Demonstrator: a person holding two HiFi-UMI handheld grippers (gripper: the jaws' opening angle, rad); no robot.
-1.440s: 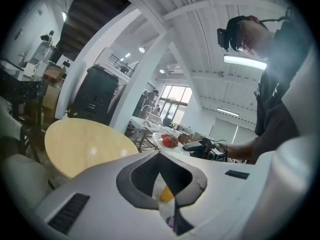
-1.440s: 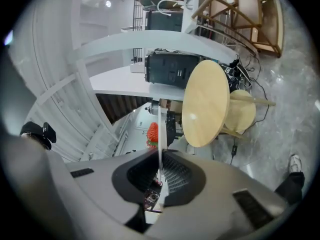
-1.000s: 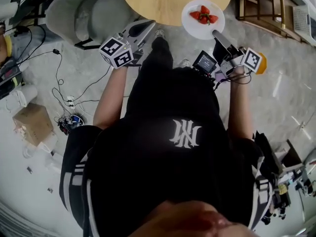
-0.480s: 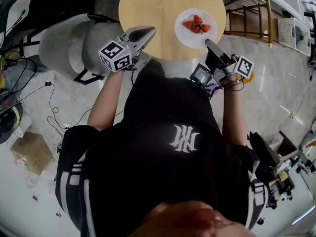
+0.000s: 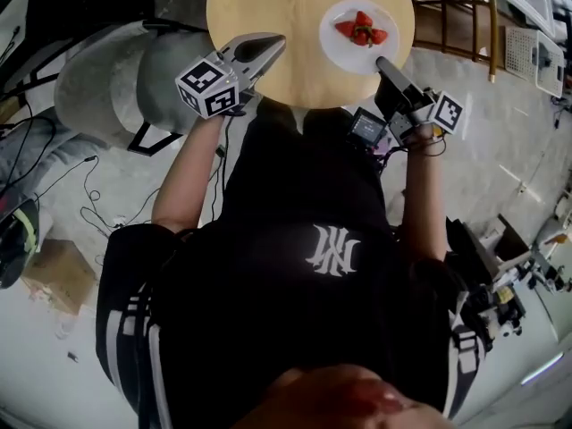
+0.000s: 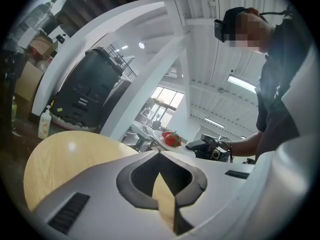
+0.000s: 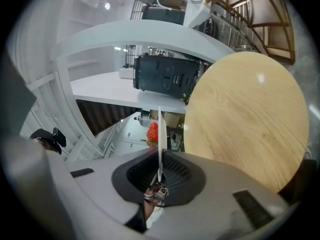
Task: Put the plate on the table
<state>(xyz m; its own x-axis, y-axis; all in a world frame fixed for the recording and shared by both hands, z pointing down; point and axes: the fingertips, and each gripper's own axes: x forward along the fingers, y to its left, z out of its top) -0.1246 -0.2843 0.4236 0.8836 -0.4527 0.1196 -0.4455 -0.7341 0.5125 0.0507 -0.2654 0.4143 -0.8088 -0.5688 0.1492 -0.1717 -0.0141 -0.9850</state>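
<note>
While right gripper (image 5: 386, 63) grips one plate (image 5: 341, 50) | one table (image 5: 268, 16) | one strawberry heap (image 5: 362, 30)

Head view steeply overhead, two handheld views low, near, sharing table (image 5: 268, 16)

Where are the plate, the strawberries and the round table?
plate (image 5: 349, 55), head view, bare white rim.
strawberries (image 5: 362, 29), head view, middle of the red pile.
table (image 5: 268, 12), head view, bare wooden top.

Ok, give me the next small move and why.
Probably lower the right gripper straight down: its jaws clamp the rim of the plate over the table, and the right gripper view shows a gap between plate and table.
</note>
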